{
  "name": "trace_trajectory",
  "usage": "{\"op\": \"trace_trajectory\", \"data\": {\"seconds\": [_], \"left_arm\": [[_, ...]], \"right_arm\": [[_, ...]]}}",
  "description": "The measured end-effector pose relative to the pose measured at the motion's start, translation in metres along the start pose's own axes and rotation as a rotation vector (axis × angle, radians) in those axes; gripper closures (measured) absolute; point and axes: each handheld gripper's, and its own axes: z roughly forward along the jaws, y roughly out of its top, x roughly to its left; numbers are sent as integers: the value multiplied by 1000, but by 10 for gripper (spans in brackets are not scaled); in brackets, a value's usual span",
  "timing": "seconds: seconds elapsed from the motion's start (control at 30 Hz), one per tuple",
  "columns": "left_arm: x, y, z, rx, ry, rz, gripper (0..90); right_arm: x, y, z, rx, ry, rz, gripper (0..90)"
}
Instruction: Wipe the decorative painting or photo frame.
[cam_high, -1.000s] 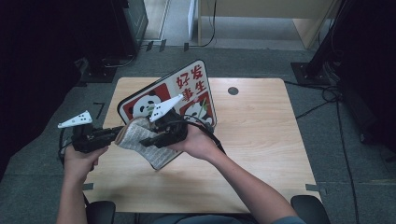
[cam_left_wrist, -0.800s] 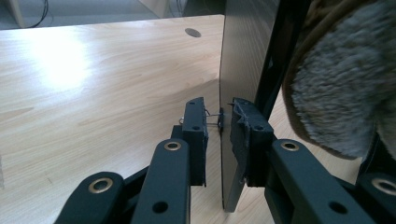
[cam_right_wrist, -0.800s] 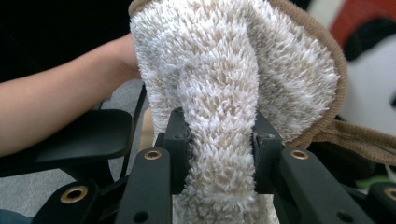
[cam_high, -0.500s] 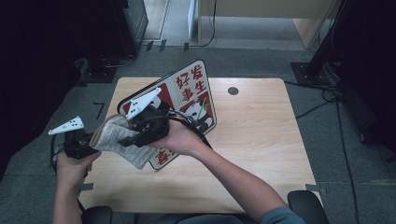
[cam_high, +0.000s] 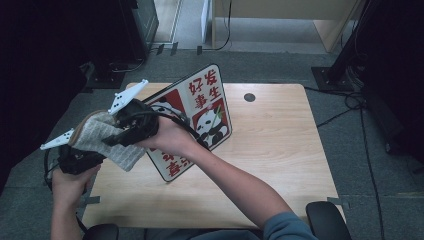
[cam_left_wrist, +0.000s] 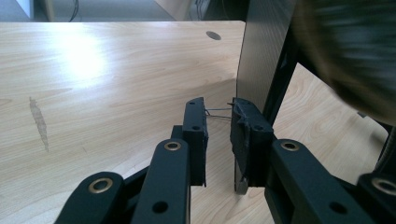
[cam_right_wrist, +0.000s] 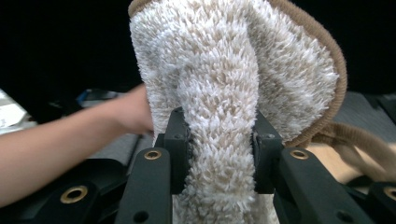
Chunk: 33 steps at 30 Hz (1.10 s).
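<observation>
Right tool (cam_right_wrist: 219, 154) clamps fluffy towel (cam_right_wrist: 233, 84), lifted over table (cam_high: 280, 150) left edge. Left tool (cam_left_wrist: 219, 135): jaws narrow, nothing gripped, beside panda sign (cam_high: 205, 115).

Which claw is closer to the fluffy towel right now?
Right. The right claw is clamped on the towel; the left claw sits below it.

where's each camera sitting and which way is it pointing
High view: above the person's side, looking down on the table; both forearms, left tool and right tool show.
Left tool view: rides that tool, looking across the table at the sign's edge.
Right tool view: faces the clamped cloth; a forearm shows.
Shared: the cloth.
</observation>
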Motion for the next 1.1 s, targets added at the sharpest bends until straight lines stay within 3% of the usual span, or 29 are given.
{"op": "trace_trajectory", "data": {"seconds": [0.1,0.23,0.33,0.93,1.1], "left_arm": [[0,0,1,-4,-1,-5,762],[-1,3,3,4,-16,7,762],[-1,5,5,2,-21,9,762],[2,10,12,0,-43,23,763],[2,12,14,14,-31,31,762]], "right_arm": [[-6,-6,-2,-19,-25,-3,675],[-17,-18,-10,-18,-51,66,675],[-20,-24,-13,-21,-54,82,677],[-19,-39,-20,-16,-56,125,678],[-19,-41,-19,-12,-57,127,678]]}}
